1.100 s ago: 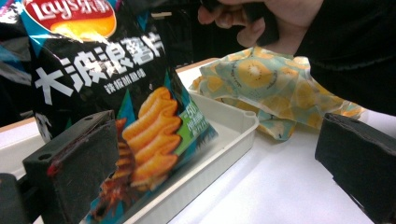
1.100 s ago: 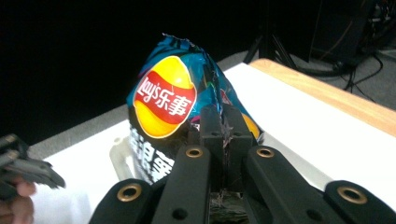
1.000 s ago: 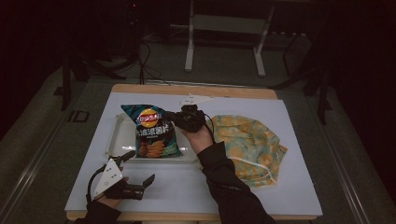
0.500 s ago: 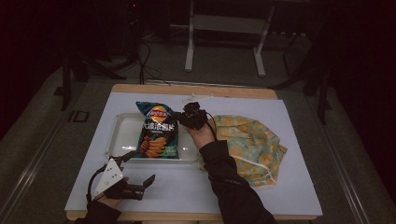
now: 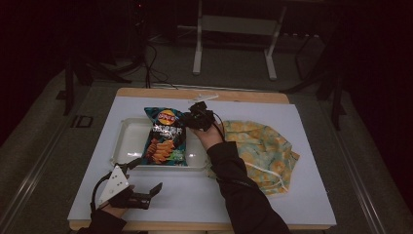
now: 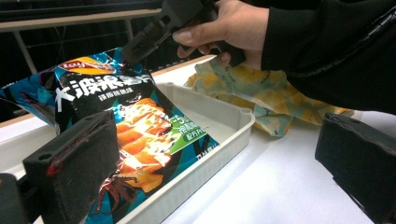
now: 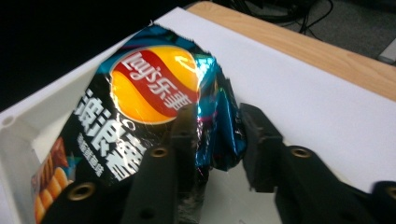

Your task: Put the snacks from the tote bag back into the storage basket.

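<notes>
A black and teal chip bag [image 5: 165, 136] lies in the white tray [image 5: 127, 141], its top end propped on the tray's far rim. My right gripper [image 5: 187, 119] is at the bag's top right corner. In the right gripper view the bag [image 7: 149, 88] has that crumpled corner between the jaws of the right gripper [image 7: 218, 126], which have just been opening; a gap shows beside the right jaw. My left gripper [image 5: 153, 195] rests near the table's front edge, jaws wide apart with nothing between them. Its own view faces the bag [image 6: 116, 116] and the tray [image 6: 233, 126].
A yellow and teal patterned cloth [image 5: 263, 146] lies crumpled to the right of the tray, partly under my right forearm [image 5: 234, 180]. White paper [image 5: 292, 204] covers the wooden table. Dark floor and stands lie beyond the far edge.
The chip bag and my right gripper have shifted a little to the right over the tray, and the bag now lies straighter. The left hand has stayed where it was.
</notes>
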